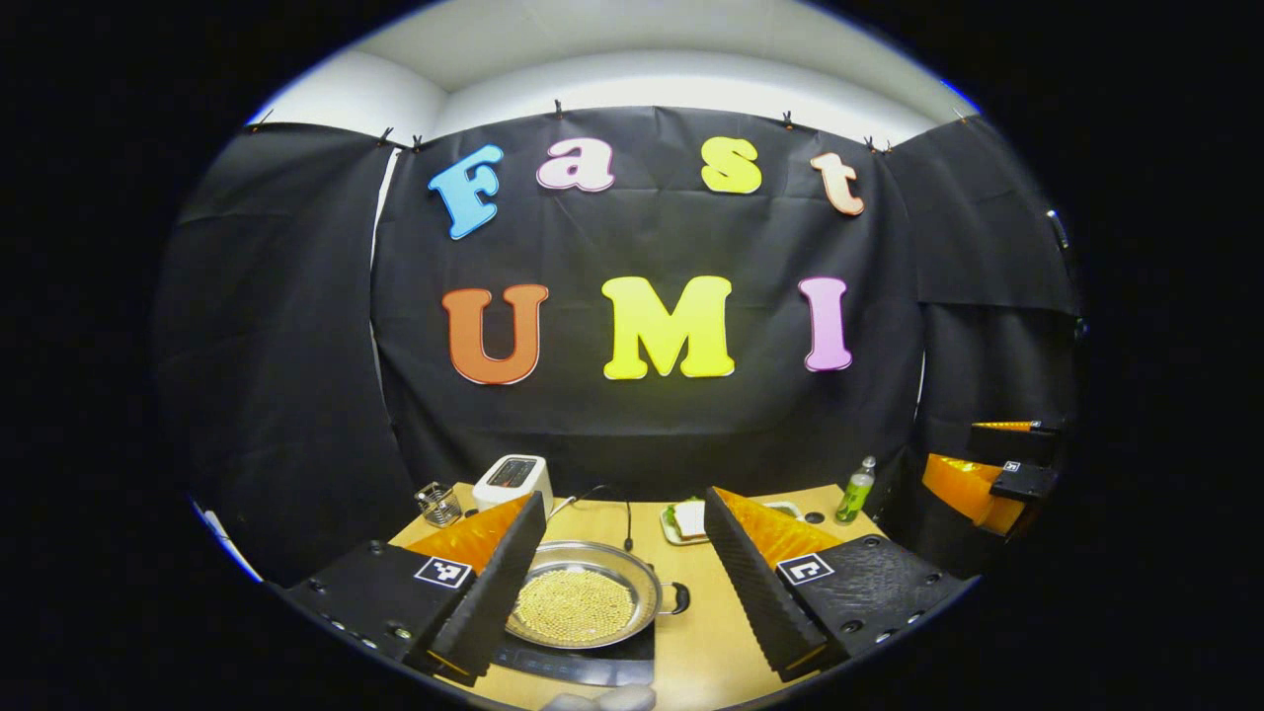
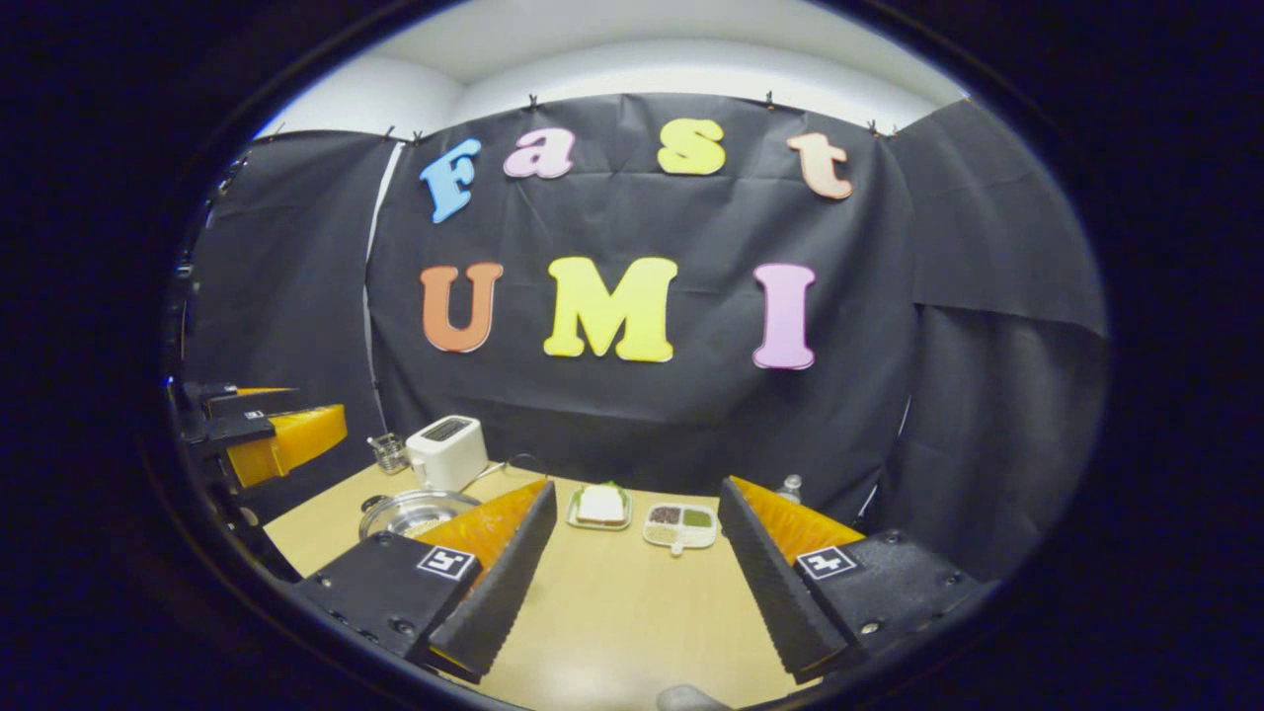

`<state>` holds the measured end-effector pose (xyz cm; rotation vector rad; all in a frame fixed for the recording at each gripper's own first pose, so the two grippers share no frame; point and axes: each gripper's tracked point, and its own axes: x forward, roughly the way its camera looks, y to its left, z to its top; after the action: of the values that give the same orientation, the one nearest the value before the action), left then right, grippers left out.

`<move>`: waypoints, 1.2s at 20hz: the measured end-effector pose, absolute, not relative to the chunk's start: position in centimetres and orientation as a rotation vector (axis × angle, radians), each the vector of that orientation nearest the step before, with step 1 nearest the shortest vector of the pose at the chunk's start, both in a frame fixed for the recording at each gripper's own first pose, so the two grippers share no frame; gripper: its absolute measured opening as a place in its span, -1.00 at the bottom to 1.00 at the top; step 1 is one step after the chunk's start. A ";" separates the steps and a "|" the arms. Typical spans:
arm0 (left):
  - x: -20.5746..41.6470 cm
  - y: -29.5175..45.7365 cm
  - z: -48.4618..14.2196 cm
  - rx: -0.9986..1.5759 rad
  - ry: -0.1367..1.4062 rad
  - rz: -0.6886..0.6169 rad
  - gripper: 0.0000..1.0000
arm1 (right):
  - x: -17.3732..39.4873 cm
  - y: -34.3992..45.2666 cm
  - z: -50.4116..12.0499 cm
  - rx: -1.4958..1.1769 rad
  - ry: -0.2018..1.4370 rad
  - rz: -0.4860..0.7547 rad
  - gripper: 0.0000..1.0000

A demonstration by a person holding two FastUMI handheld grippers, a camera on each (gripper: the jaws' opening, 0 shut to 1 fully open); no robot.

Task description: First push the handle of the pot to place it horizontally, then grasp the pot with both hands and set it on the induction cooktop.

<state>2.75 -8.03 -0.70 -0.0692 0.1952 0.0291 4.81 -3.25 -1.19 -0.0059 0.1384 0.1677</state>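
Observation:
A shallow metal pot full of small yellow beans sits on the black induction cooktop at the table's near edge. Its small loop handle points right. My left gripper hangs open above and in front of the pot, holding nothing; its left finger covers the pot's left rim. The right gripper shows farther off at the right edge. In the right gripper view the pot lies at the left, partly behind a finger. My right gripper is open over bare table, and the left gripper is held up at far left.
On the wooden table a white toaster and a glass holder stand at the back left. A sandwich plate, a divided tray and a green bottle sit along the back.

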 end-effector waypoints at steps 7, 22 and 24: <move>0.6 -10.4 3.4 -0.052 0.127 0.029 0.93 | 1.7 -9.5 2.6 0.047 0.058 0.077 1.00; -1.8 -12.2 5.5 -0.049 0.087 0.015 0.92 | -2.2 -13.4 4.7 0.063 0.019 0.020 1.00; -2.1 -12.3 5.6 -0.045 0.087 0.016 0.92 | -2.6 -13.8 4.9 0.060 0.016 0.018 1.00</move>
<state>-2.07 -12.34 5.60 -0.0452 0.0866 0.0158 -2.64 -13.75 4.88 0.0596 0.0165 0.0178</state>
